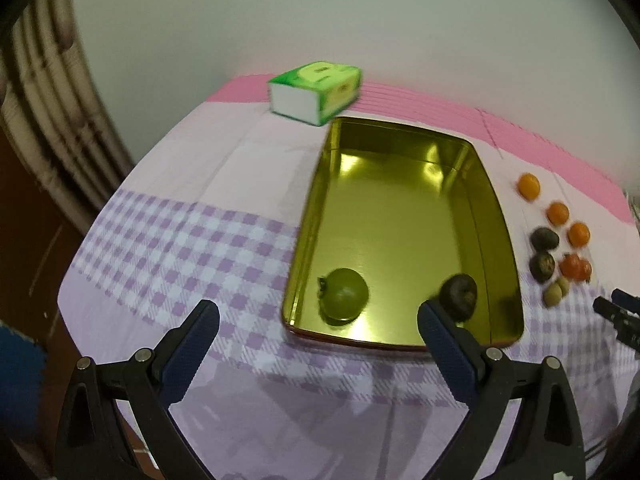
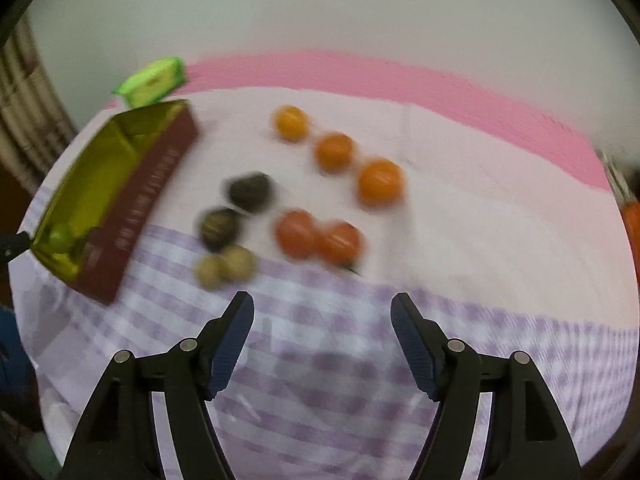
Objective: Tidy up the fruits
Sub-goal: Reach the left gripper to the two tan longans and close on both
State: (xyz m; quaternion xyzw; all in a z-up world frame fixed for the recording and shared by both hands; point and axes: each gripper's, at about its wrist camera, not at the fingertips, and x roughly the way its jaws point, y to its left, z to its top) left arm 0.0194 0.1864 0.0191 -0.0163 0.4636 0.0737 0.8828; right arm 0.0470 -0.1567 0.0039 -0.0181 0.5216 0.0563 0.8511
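Observation:
A gold metal tin [image 1: 404, 216] lies on the checked cloth; it also shows at the left of the right wrist view [image 2: 100, 184]. A green round fruit [image 1: 344, 294] and a dark round fruit [image 1: 459, 297] lie in its near end. My left gripper [image 1: 318, 322] is open and empty, just in front of the tin's near rim. To the right of the tin lie three oranges [image 2: 334, 151], two red tomatoes [image 2: 318, 239], two dark fruits [image 2: 250, 192] and two small tan fruits [image 2: 226, 267]. My right gripper [image 2: 322, 314] is open and empty, short of the fruits.
A green tissue box [image 1: 314, 92] stands behind the tin by the wall. The cloth's pink band [image 2: 400, 80] runs along the back. The table drops off at the left [image 1: 72, 280]. An orange object [image 2: 632, 224] shows at the far right edge.

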